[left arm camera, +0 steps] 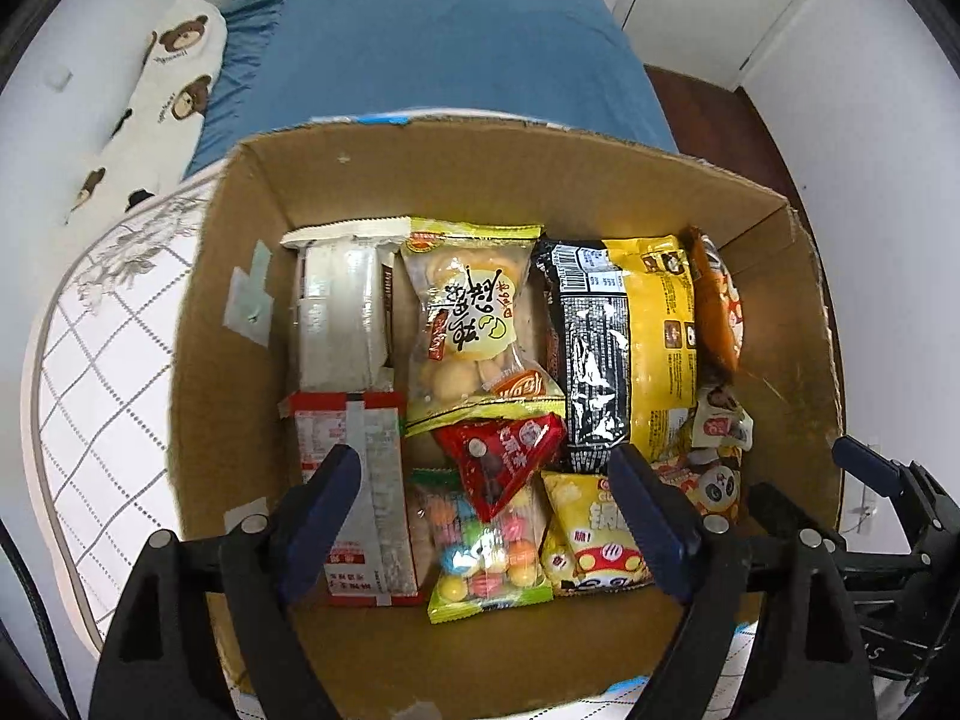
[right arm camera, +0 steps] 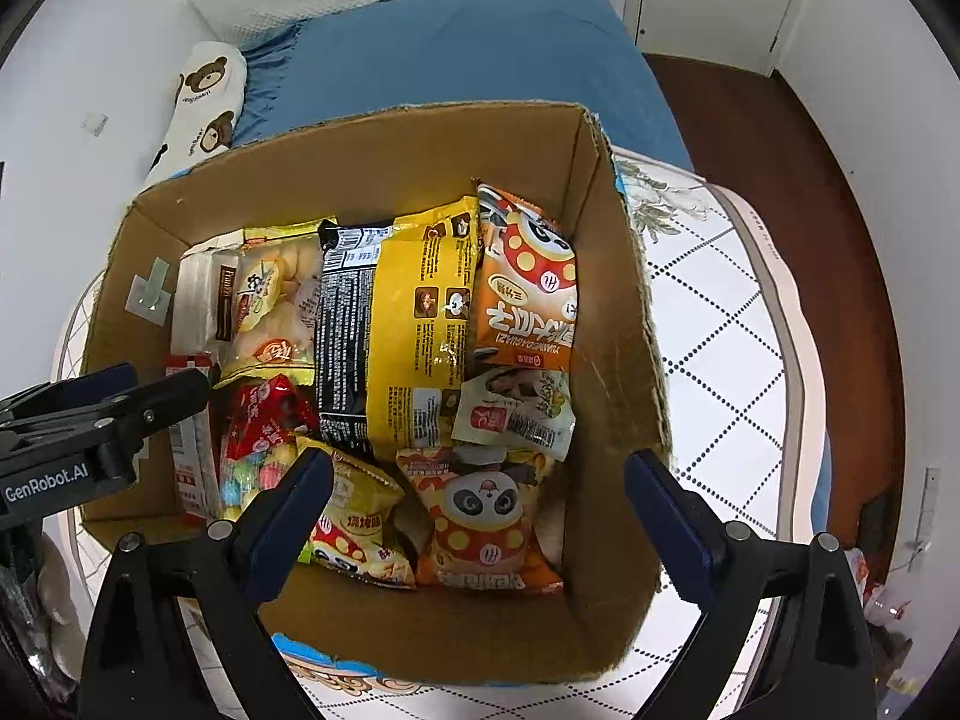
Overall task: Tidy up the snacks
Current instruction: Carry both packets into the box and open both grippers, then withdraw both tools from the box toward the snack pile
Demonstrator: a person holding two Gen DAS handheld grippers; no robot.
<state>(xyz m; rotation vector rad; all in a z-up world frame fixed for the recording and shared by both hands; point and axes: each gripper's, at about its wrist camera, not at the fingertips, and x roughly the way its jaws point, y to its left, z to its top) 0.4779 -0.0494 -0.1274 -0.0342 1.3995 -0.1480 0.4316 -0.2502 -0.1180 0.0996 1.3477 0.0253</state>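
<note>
An open cardboard box (left arm camera: 228,360) (right arm camera: 606,360) lies below both grippers, packed with several snack packs. Under my left gripper (left arm camera: 486,504), which is open and holds nothing, lie a red triangular packet (left arm camera: 498,456), a bag of coloured candies (left arm camera: 486,546) and a red-and-white carton (left arm camera: 354,480). Further back are a cookie bag (left arm camera: 474,324) and a black-and-yellow bag (left arm camera: 624,348) (right arm camera: 408,330). My right gripper (right arm camera: 480,507) is open and empty above a panda bag (right arm camera: 486,516) and a small yellow bag (right arm camera: 360,522). An orange bag (right arm camera: 528,288) leans on the right wall.
The box rests on a white quilted mattress (right arm camera: 720,330) (left arm camera: 90,390). Behind it lie a blue sheet (left arm camera: 444,48) and a bear-print pillow (left arm camera: 174,90). Dark wood floor (right arm camera: 750,138) runs along the right. The two grippers hang side by side, left gripper (right arm camera: 159,381) beside the right.
</note>
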